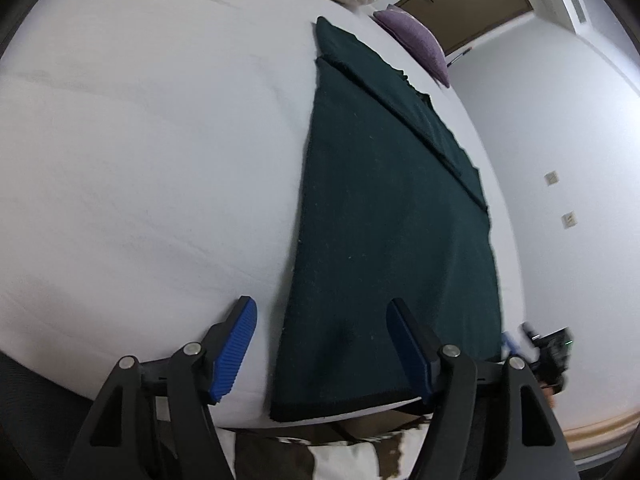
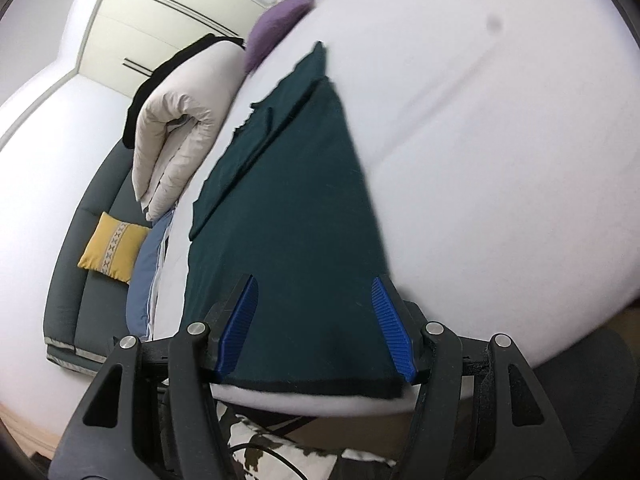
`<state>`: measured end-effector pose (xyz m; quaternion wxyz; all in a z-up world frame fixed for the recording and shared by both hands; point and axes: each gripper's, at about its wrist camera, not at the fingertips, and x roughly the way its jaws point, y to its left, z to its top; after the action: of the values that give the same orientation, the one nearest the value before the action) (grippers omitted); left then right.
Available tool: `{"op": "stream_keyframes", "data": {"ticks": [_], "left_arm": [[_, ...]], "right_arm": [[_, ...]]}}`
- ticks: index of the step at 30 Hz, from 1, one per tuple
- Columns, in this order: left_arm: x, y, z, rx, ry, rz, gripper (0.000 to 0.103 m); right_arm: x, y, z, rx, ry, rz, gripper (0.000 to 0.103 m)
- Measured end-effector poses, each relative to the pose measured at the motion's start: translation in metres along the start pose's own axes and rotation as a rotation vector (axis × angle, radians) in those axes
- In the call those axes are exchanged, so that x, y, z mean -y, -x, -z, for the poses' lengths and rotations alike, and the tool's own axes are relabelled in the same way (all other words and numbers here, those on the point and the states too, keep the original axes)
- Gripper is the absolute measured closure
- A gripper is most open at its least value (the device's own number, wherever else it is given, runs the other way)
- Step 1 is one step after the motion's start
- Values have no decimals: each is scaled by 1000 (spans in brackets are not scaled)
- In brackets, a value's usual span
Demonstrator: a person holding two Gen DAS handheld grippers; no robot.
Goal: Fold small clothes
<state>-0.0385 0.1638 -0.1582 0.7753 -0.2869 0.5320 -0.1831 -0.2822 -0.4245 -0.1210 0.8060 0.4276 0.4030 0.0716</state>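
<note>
A dark green garment (image 1: 392, 220) lies flat in a long folded strip on the white bed (image 1: 140, 160), running from the near edge away from me. My left gripper (image 1: 324, 346) is open just above the garment's near left corner, one blue finger over the sheet, the other over the cloth. In the right wrist view the same garment (image 2: 296, 200) fills the middle. My right gripper (image 2: 316, 328) is open, its fingers straddling the near end of the cloth above the hem. Neither holds anything.
A purple cushion (image 1: 416, 40) lies at the far end of the bed. A rolled beige duvet (image 2: 172, 132) sits beside the garment. A grey sofa with a yellow cushion (image 2: 112, 246) stands beyond the bed. A patterned brown and white fabric (image 1: 340, 456) lies below the bed's near edge.
</note>
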Motion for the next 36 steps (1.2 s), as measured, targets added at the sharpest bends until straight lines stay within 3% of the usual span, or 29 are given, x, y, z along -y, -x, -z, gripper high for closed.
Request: {"op": "stream_keyframes", "data": {"ticks": [6,14,23,36], "left_arm": [[7,-4,1,-65,-31,38,36],[6,-9,5,-86,-38,51,44],[6,-12,11,-134,-39,85,45],[-14,-4,14,-130,30,135,64]], "right_arm": [[20,-5,3,-54,-59,-14,44],[23,0,-8,-71,-69,21,44],[33,-5,-1,-170,-88,19,46],[34,-23,1,-237,-146,-49,49]]}}
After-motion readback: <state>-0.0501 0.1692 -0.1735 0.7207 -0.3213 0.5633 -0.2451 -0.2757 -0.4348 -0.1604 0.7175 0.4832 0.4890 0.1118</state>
